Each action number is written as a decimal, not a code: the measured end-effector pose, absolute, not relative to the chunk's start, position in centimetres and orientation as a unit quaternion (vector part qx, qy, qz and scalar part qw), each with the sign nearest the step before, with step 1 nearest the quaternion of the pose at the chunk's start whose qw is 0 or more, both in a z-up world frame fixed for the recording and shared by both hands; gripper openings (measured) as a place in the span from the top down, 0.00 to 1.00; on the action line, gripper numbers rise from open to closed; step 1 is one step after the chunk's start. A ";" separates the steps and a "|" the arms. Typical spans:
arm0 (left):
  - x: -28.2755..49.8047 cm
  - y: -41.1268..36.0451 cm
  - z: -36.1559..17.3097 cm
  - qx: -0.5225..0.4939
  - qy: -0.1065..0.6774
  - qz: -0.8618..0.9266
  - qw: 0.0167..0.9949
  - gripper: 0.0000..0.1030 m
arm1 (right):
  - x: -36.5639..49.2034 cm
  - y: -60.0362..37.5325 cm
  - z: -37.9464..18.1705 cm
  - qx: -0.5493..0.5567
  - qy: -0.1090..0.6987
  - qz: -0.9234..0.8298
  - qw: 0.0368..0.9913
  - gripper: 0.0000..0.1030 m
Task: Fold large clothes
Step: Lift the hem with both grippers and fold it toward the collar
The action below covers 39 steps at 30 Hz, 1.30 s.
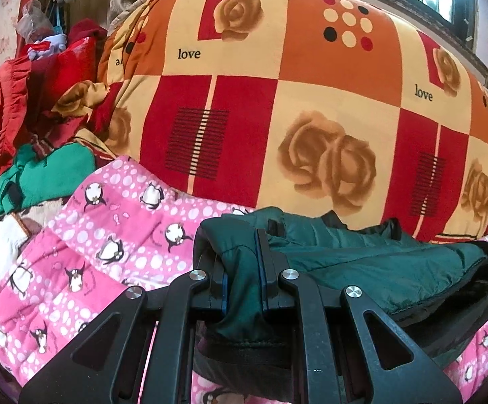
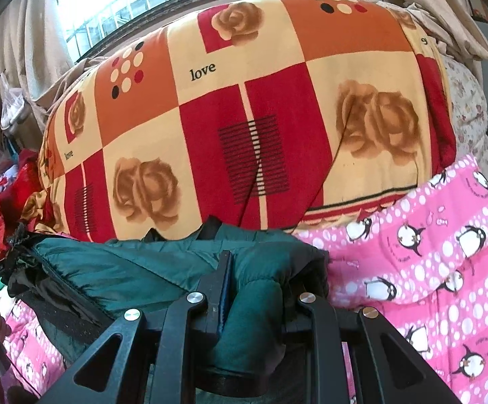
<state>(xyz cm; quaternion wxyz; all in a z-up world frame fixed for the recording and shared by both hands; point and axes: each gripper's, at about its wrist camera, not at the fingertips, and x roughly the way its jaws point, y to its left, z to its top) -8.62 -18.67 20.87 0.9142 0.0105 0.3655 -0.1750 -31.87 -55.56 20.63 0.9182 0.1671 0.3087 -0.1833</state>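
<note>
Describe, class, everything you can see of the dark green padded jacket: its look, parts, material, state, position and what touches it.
The dark green jacket is a puffy, quilted garment of smooth, slightly shiny fabric with black lining or trim at its edges. It is bunched, not flat, stretched across the pink penguin quilt, in front of the rose-patterned duvet. The left gripper pinches one end; the right gripper pinches the other. A frayed dark edge shows at its far end in the right wrist view.

Right gripper's far fingers [image 2: 306, 289] buried under green jacket [image 2: 163, 266]; jacket hem cut off below.
</note>
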 end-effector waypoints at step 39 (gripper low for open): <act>-1.9 -24.4 11.3 0.052 0.397 -0.112 0.910 0.86 | -22.1 -60.0 8.6 0.176 0.361 -0.223 0.888 0.81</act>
